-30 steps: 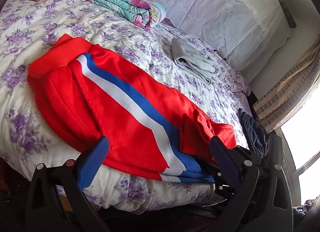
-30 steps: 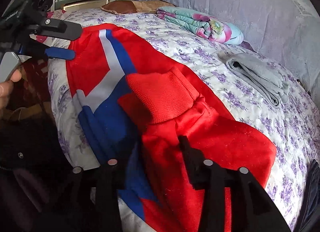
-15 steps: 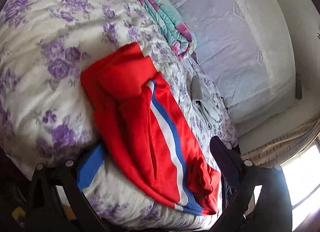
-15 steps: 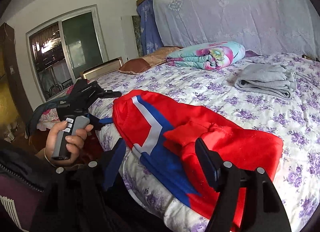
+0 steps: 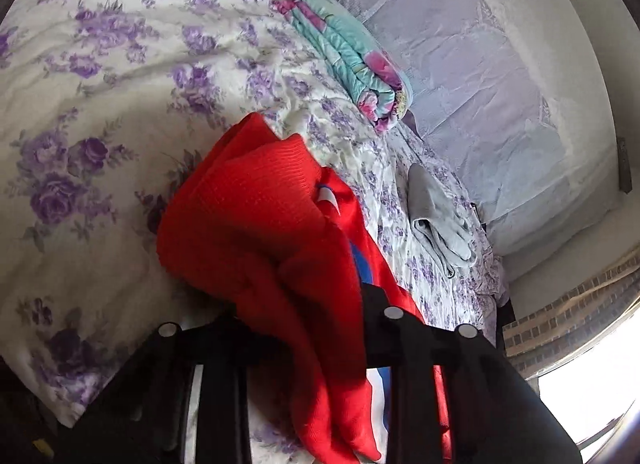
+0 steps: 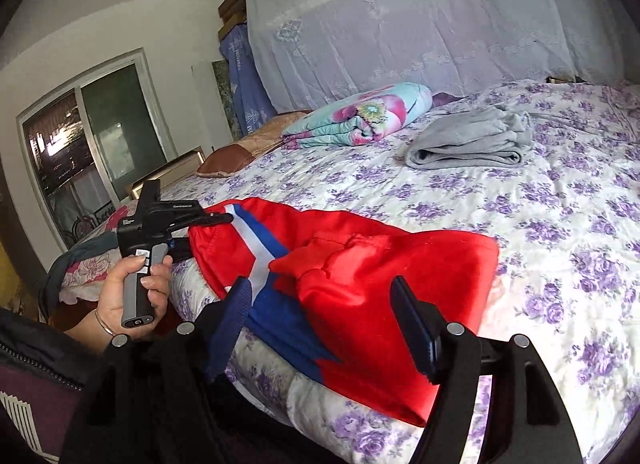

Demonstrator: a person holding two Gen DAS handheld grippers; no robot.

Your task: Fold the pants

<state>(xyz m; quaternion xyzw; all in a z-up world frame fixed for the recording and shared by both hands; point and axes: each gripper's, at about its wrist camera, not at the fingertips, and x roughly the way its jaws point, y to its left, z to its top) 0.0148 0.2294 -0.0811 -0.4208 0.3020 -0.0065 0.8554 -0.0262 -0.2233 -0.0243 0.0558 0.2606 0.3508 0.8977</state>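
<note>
While the red pants lie lengthwise along the near edge of the bed, their far end is clamped in the left gripper; the right gripper is held spread, empty, just short of the folded near end.

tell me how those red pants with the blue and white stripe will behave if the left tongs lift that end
The red fleece pants with a blue and white stripe will likely drape limply: the cloth already bunches and sags in folds at the left tongs. They probably drag rather than slide freely, since fuzzy fabric lies on the floral quilted bedspread. The loosely folded leg may slip open.
</note>
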